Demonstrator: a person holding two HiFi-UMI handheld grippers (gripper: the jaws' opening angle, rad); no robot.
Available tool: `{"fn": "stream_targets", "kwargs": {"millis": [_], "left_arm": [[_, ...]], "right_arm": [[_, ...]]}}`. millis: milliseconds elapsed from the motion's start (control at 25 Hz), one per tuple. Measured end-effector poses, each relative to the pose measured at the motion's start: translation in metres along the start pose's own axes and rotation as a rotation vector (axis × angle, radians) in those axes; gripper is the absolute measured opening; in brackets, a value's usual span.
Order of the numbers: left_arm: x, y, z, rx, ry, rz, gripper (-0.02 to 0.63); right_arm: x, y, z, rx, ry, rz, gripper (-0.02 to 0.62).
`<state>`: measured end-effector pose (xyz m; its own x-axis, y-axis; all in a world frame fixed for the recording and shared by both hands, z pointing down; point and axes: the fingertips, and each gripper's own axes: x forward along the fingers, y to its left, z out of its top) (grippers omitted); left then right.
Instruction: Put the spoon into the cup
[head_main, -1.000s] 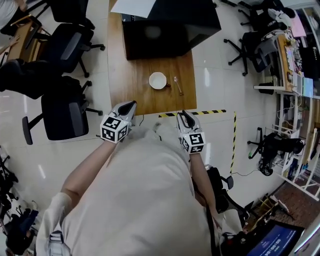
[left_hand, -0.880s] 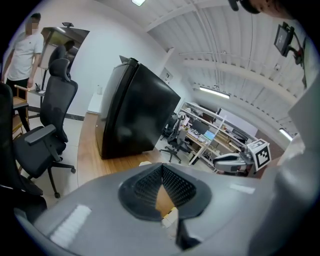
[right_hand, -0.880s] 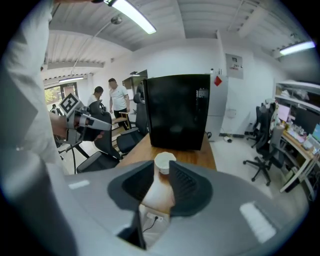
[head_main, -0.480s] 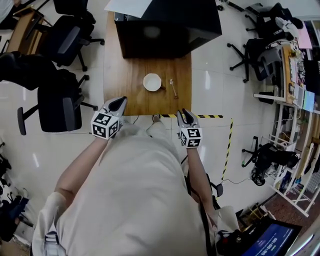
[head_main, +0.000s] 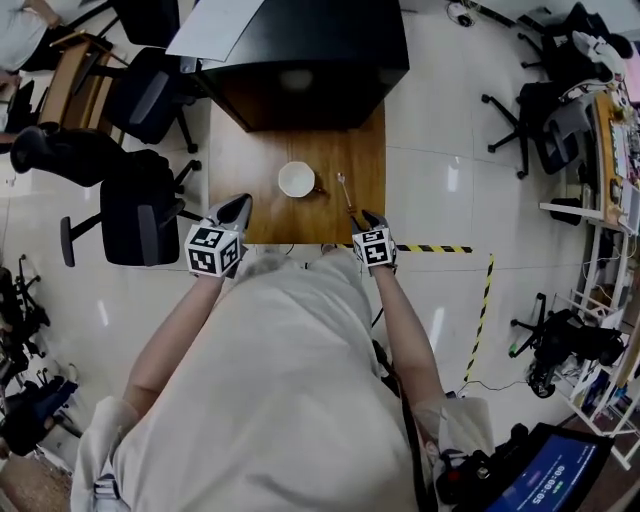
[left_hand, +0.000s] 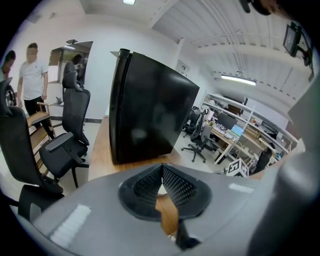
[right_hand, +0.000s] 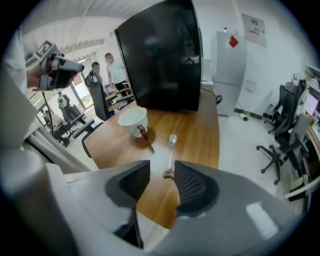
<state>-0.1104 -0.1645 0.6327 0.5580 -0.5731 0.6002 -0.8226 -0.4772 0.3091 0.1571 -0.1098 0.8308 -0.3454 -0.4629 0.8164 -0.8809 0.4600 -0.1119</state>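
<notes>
From above, the white cup (head_main: 297, 179) stands upright mid-table (head_main: 250, 160). The spoon (head_main: 345, 188) lies just right of it, apart, toward the right edge, and the left gripper (head_main: 240, 204) and right gripper (head_main: 370, 217) are at the near edge. The left gripper view shows its claw pressed together on nothing, facing a black box (left_hand: 150, 110). The right gripper view alone shows that claw spread, just opened, with the spoon's handle end between pads that do not press it.

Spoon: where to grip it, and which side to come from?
Probably the handle end, coming from the table's near edge. The spoon lies flat, bowl pointing away, handle toward the right gripper. Its jaws have just been opening, with the handle tip in the gap, not pinched.
</notes>
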Motion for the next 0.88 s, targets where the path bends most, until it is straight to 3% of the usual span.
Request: {"fn": "stream_targets", "kwargs": {"millis": [400,600,880], "left_arm": [[-0.009,0.014,0.016,-0.035,-0.018,0.105,-0.023],[-0.013,0.02,0.02,-0.03,-0.026,0.128,-0.023],[-0.015,0.027,0.018,-0.034,-0.022,0.134,-0.022]], "right_arm": [[0.062,-0.007,-0.024,-0.067,0.156,0.011,0.163],[0.077,-0.002,-0.027,-0.082,0.183,0.02,0.163],[0.086,-0.006,-0.032,-0.074,0.206,-0.039,0.163]]}}
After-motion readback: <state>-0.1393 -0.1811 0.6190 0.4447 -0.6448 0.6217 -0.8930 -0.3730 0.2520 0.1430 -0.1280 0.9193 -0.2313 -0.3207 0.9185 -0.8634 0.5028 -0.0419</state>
